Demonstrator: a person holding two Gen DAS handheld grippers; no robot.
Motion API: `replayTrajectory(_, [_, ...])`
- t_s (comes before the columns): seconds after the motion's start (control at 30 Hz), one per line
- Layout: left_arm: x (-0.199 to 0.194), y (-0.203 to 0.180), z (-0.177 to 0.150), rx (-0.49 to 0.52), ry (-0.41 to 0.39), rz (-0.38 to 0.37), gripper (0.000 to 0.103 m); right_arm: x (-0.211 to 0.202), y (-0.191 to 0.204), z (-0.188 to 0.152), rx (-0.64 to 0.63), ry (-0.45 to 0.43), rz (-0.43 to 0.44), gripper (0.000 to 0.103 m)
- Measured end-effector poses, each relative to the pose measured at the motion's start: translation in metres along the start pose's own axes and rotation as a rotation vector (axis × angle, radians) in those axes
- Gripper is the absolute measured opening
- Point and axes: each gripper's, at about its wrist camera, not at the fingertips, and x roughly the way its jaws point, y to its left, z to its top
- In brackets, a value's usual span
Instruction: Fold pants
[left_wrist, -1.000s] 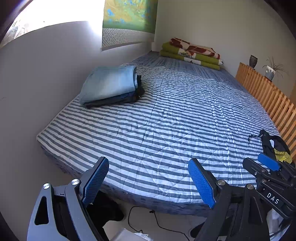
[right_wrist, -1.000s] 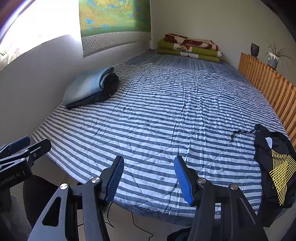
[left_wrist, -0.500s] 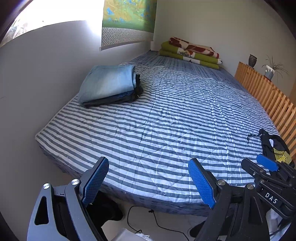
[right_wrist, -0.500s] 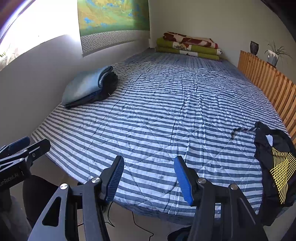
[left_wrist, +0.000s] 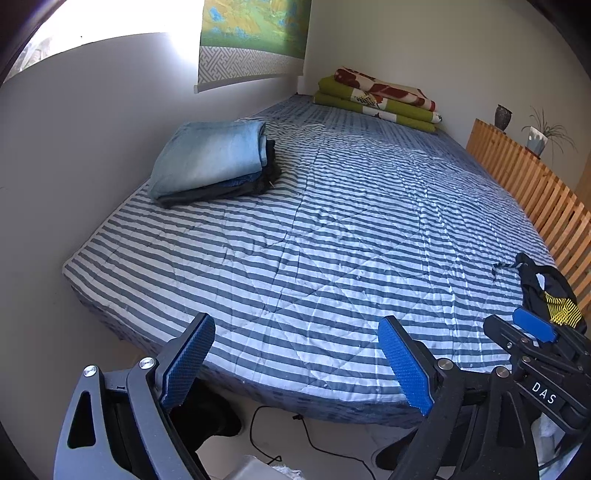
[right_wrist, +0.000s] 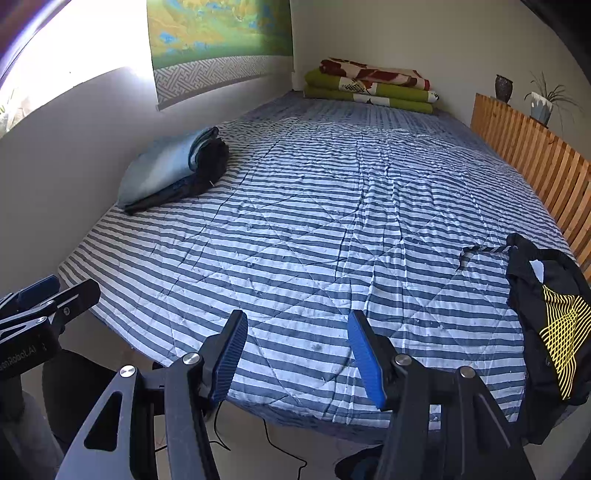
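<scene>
Black pants with a yellow mesh print (right_wrist: 550, 317) (left_wrist: 546, 291) lie crumpled at the right edge of the striped bed (right_wrist: 314, 229) (left_wrist: 314, 240). A stack of folded pants, light blue denim on top (left_wrist: 210, 158) (right_wrist: 170, 170), sits at the far left by the wall. My left gripper (left_wrist: 295, 332) hangs open over the bed's near edge with nothing between its blue pads. My right gripper (right_wrist: 297, 325) is open too, narrower, also empty. In the left wrist view the right gripper (left_wrist: 532, 332) shows at the lower right, just short of the black pants.
Folded green and red blankets (left_wrist: 376, 99) (right_wrist: 369, 85) lie at the head of the bed. A wooden slatted rail (left_wrist: 532, 184) (right_wrist: 535, 162) runs along the right side, with a vase and plant behind it. A black cable (left_wrist: 295, 435) trails on the floor below.
</scene>
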Motion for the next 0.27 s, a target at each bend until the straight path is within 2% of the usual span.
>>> replayTrajectory(0.2, [0.015, 0.001, 0.002, -0.010, 0.030, -0.035, 0.092, 0.004, -0.004, 0.001, 0.017, 0.004, -0.013, 0.052])
replayTrajectory(0.27, [0.025, 0.001, 0.005, -0.003, 0.039, -0.024, 0.092, 0.008, -0.006, 0.000, 0.026, 0.009, -0.026, 0.052])
